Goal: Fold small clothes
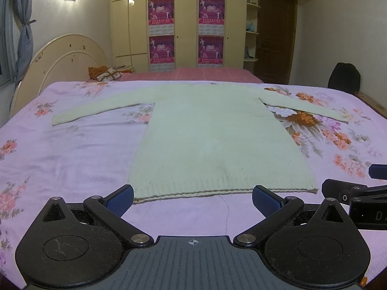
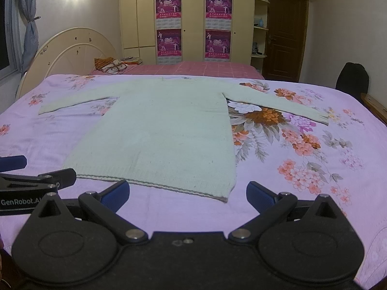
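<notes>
A pale green knitted sweater [image 1: 212,135] lies flat on the bed with both sleeves spread out, its hem towards me; it also shows in the right wrist view [image 2: 159,130]. My left gripper [image 1: 193,199] is open and empty, just short of the hem's left half. My right gripper [image 2: 187,194] is open and empty, just short of the hem's right corner. Each gripper shows at the edge of the other's view: the right gripper [image 1: 350,188] and the left gripper [image 2: 36,176].
The sweater lies on a lilac floral bedsheet [image 1: 60,149]. A cream headboard [image 1: 60,58] stands at the far left. A second pink bed [image 1: 188,73], a wardrobe with posters [image 1: 186,29], a brown door [image 1: 273,36] and a dark chair [image 1: 343,76] lie beyond.
</notes>
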Motion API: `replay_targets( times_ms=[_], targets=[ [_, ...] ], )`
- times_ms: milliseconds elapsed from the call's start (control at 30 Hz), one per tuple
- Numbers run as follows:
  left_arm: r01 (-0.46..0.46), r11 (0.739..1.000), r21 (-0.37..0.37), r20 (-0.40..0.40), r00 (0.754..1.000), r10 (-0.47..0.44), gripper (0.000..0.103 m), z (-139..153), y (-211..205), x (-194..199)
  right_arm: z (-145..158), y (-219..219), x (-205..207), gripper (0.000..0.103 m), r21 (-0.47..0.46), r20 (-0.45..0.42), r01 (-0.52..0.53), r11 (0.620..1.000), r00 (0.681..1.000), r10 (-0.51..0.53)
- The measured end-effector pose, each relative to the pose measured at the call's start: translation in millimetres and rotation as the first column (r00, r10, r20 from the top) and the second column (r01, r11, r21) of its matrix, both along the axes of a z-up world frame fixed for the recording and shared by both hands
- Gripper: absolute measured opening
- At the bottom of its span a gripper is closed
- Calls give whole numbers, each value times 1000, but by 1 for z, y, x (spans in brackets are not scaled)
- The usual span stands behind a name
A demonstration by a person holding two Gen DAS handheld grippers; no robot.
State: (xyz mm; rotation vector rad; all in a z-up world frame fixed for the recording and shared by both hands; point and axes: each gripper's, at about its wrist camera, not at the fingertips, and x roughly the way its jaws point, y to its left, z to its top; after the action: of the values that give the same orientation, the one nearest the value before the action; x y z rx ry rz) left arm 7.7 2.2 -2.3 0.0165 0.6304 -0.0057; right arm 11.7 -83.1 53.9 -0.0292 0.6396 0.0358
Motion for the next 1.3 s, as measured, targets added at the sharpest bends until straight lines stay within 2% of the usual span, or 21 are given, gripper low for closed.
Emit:
replay_targets(
  times_ms=[267,400,533,633,733,833,900,1033,1100,1167,1267,1300],
  targets=[
    [-8,1000,-4,-13,1000,8,103,-5,-2,1,-4,0,0,102,-15,-3,4,1000,1000,-4],
    [-32,996,-86,-22,999,30,103,-7,1,8,-6,-9,2,102,-28,2,38,999,999,-38],
    [-26,995,-92,-30,999,24,103,-12,-5,23,-4,-30,7,102,2,9,86,996,996,-86],
    [-36,992,-122,-29,999,33,103,-13,-9,39,-2,-49,15,102,25,17,126,992,992,-126],
    [0,986,-169,-26,1000,-4,103,-11,-10,61,-1,-73,27,101,45,26,177,983,984,-178],
    [18,971,-238,-33,999,-27,103,-9,-10,91,1,-101,46,91,56,40,236,970,970,-239],
    [0,966,-258,-10,1000,-3,103,-8,-12,111,2,-121,61,82,60,48,277,959,959,-280],
    [-33,975,-221,50,998,45,103,-10,-20,151,7,-161,97,70,102,67,321,941,942,-329],
    [-38,974,-224,61,997,53,103,-10,-20,172,8,-184,120,59,135,70,339,931,934,-350],
    [-70,976,-205,76,993,87,103,-9,-23,193,7,-207,143,56,175,64,353,919,928,-368],
    [-102,983,-150,59,992,112,103,-12,-32,226,-3,-246,183,49,254,48,377,890,915,-401],
    [-105,984,-145,47,992,113,103,-14,-35,236,-9,-264,199,48,298,34,394,870,906,-422]
  ],
)
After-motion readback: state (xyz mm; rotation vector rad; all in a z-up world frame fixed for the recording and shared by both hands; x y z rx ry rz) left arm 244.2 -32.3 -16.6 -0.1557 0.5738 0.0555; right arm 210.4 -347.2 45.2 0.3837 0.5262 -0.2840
